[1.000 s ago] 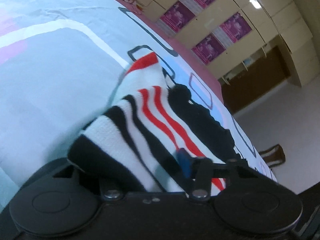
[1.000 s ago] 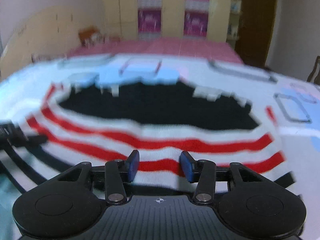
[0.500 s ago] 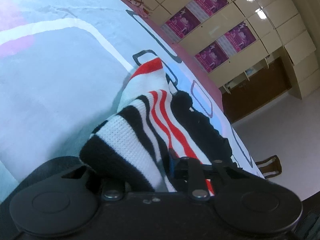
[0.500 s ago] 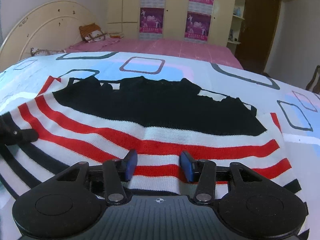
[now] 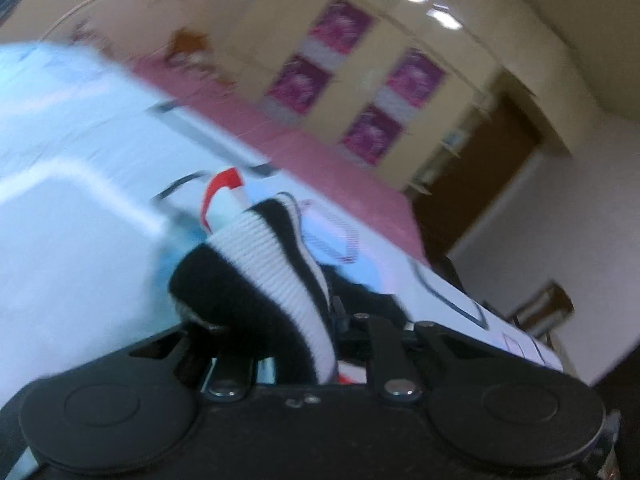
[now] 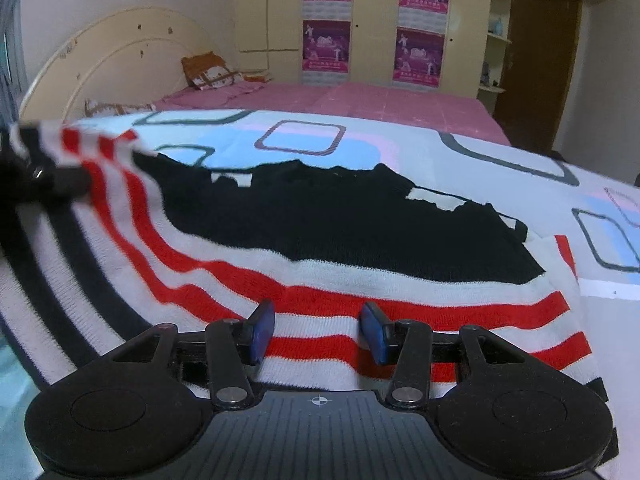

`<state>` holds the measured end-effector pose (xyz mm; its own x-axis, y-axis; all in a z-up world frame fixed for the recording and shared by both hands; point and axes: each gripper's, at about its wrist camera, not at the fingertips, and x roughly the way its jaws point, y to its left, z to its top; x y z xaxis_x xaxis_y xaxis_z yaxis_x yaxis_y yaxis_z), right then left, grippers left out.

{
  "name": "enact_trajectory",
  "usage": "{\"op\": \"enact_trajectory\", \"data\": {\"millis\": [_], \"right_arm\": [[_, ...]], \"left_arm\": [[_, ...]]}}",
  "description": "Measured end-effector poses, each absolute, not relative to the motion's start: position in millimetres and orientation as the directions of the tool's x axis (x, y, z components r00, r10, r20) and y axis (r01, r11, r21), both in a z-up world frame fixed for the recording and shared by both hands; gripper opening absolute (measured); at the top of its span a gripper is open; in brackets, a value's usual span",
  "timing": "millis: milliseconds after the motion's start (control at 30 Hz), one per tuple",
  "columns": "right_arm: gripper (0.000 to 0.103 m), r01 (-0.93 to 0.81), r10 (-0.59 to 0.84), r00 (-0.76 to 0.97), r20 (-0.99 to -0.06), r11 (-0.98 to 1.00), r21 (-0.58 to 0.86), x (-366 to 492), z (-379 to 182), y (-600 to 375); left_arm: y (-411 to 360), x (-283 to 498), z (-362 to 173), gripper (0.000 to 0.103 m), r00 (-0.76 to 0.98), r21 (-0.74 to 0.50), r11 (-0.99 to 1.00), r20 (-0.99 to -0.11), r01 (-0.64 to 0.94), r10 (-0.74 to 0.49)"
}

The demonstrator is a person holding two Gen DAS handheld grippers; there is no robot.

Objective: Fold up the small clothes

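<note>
left claw (image 5: 320,320) swings up fast, clamped on the striped sweater (image 6: 320,280), dragging its edge off the bedspread (image 6: 500,152). right claw (image 6: 318,332) hovers wide open, holding nothing, sweater spread just ahead. risk: knit slips free, fold lands crooked.

A home bedroom — a bed (image 6: 400,96) with curved headboard (image 6: 112,60); postered wardrobe doors (image 6: 372,20) behind.

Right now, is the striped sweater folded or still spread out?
Mostly spread: the striped sweater lies flat on the bedsheet. Only its left edge is lifted, clamped in the left gripper. The right gripper is open above it.
</note>
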<state>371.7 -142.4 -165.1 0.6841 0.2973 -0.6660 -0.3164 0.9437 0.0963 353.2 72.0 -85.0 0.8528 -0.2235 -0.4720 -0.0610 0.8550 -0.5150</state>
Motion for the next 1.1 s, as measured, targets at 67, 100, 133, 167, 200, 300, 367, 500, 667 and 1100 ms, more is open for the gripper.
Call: {"op": "enact_trajectory", "data": {"millis": [67,100,133,167,200,300,367,500,667,1100], "right_arm": [[0.047,-0.293,0.306,0.694,-0.652,0.947,0.133,370,-158,-158],[0.047,-0.283,0.304,0.700,-0.647,0.949,0.140,369,-156,-166],[0.047,-0.270,0.301,0.702,-0.645,0.951,0.150,367,-154,-177],[0.047,-0.249,0.296,0.703,-0.646,0.954,0.166,366,-152,-190],[0.047,-0.226,0.288,0.705,-0.648,0.957,0.179,364,-151,-203],[0.047,-0.141,0.239,0.720,-0.652,0.970,0.200,355,-149,-246],[0.047,-0.085,0.195,0.730,-0.655,0.977,0.196,349,-149,-274],[0.047,0.014,0.122,0.728,-0.674,0.981,0.192,339,-151,-320],[0.047,0.047,0.129,0.760,-0.638,0.967,0.251,338,-136,-353],[0.074,-0.137,0.413,0.637,-0.651,0.892,0.432,393,-139,-307]], "left_arm": [[46,357,-72,0.015,0.852,-0.469,0.883,-0.449,0.030,-0.268],[33,358,-67,0.015,0.851,-0.446,0.892,-0.441,0.070,-0.287],[19,359,-63,0.015,0.846,-0.427,0.898,-0.434,0.109,-0.309],[5,360,-61,0.015,0.838,-0.414,0.898,-0.430,0.147,-0.335],[-10,361,-60,0.015,0.826,-0.404,0.896,-0.428,0.187,-0.366],[-54,361,-65,0.015,0.784,-0.359,0.882,-0.431,0.306,-0.447],[-85,359,-76,0.015,0.749,-0.316,0.871,-0.450,0.376,-0.487],[-139,348,-119,0.018,0.663,-0.155,0.859,-0.575,0.487,-0.480],[-148,317,-129,0.043,0.663,-0.004,0.821,-0.588,0.572,-0.464],[-70,279,-104,0.065,0.695,-0.020,0.866,-0.587,0.500,-0.415]]}}
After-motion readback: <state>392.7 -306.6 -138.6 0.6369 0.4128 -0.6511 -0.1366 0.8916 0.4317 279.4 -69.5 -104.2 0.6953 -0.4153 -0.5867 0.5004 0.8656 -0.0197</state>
